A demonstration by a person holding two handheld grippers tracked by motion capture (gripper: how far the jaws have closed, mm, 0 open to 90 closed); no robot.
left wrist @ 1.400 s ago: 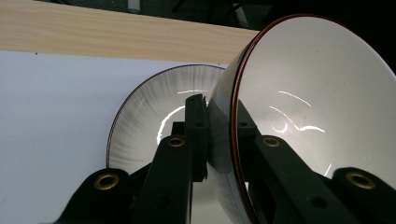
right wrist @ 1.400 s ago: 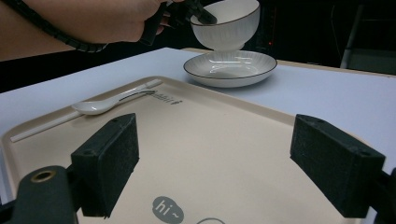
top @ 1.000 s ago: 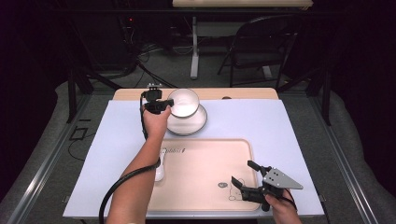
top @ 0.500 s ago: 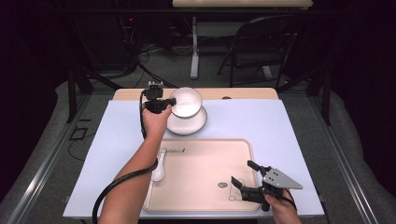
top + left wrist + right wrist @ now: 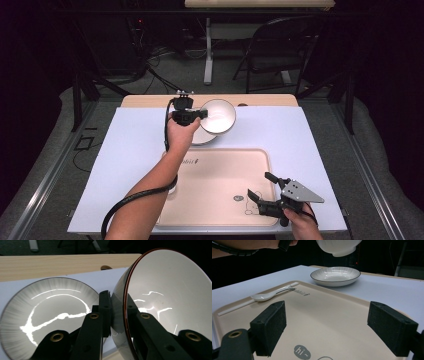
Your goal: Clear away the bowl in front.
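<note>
My left gripper (image 5: pixel 200 114) is shut on the rim of a white bowl (image 5: pixel 218 116) with a brown edge, holding it tilted in the air. In the left gripper view one jaw presses the bowl (image 5: pixel 170 290) from outside and the other from inside. Under the bowl, a striped shallow plate (image 5: pixel 200 139) sits on the white mat; this plate (image 5: pixel 50 312) is bare. My right gripper (image 5: pixel 259 185) stands open, low over the near right part of the beige tray (image 5: pixel 220 165), with nothing between its fingers (image 5: pixel 272 325).
A white spoon (image 5: pixel 264 297) and a thin white stick lie at the tray's left edge (image 5: pixel 227 315). The white mat (image 5: pixel 320 145) covers the table, with a wooden strip (image 5: pixel 150 101) behind it. A chair and table legs stand beyond.
The left hand has carried the bowl up and to the right, off the plate and toward the tray side. The right gripper has stayed put.
</note>
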